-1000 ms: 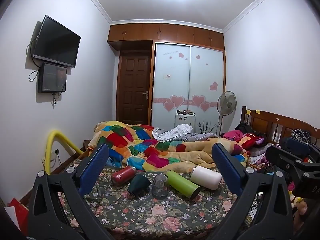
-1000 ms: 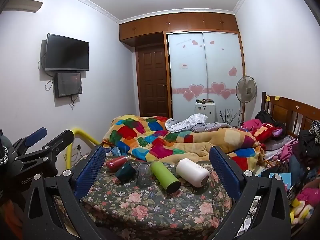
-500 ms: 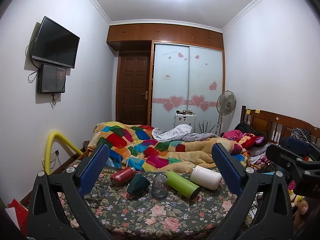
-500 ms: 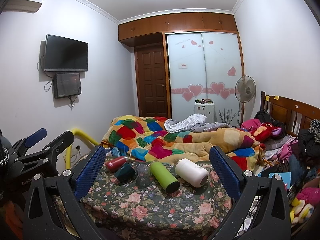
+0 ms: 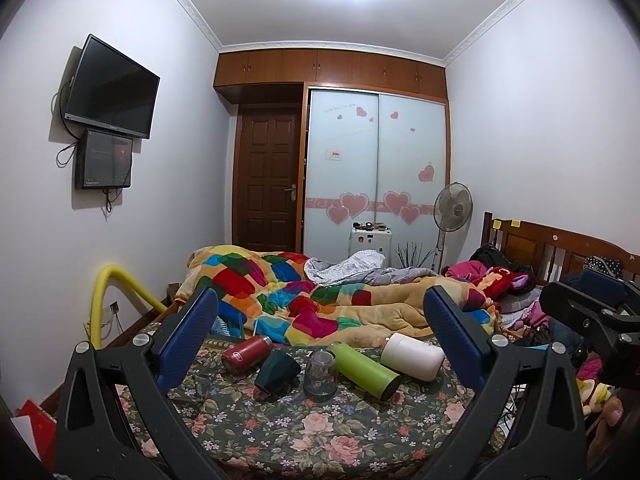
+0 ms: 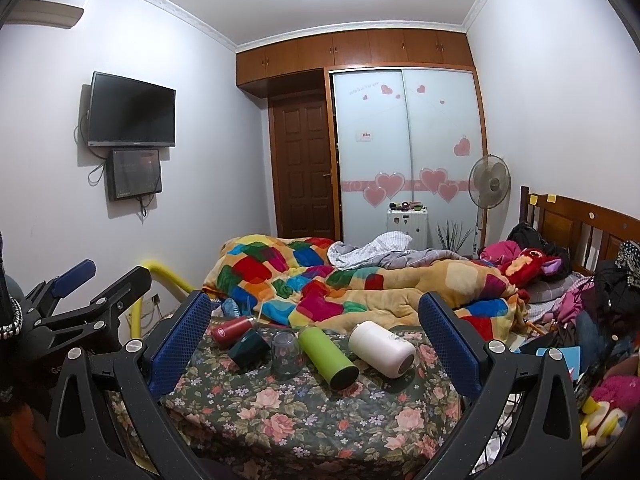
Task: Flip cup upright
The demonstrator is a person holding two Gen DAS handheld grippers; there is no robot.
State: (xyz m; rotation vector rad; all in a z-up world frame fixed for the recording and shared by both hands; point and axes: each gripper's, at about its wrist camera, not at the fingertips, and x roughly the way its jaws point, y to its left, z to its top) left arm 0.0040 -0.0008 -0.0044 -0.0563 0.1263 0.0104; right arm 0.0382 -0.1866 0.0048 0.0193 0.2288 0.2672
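Several cups lie on a floral-clothed table (image 5: 304, 436) (image 6: 304, 412): a red bottle (image 5: 246, 354) (image 6: 230, 330), a dark green cup (image 5: 278, 370) (image 6: 248, 350), a green tumbler (image 5: 366, 370) (image 6: 328, 356) and a white tumbler (image 5: 412, 356) (image 6: 382, 348), all on their sides. A clear glass (image 5: 319, 374) (image 6: 286, 354) stands mouth down. My left gripper (image 5: 320, 340) and right gripper (image 6: 316, 340) are both open and empty, held back from the table's near edge.
A bed with a colourful quilt (image 5: 320, 296) (image 6: 340, 284) lies just behind the table. A yellow tube (image 5: 116, 288) is at the left. Clothes and toys (image 6: 600, 320) pile up on the right.
Both views have shifted only slightly; the cups have not moved and both grippers stay open.
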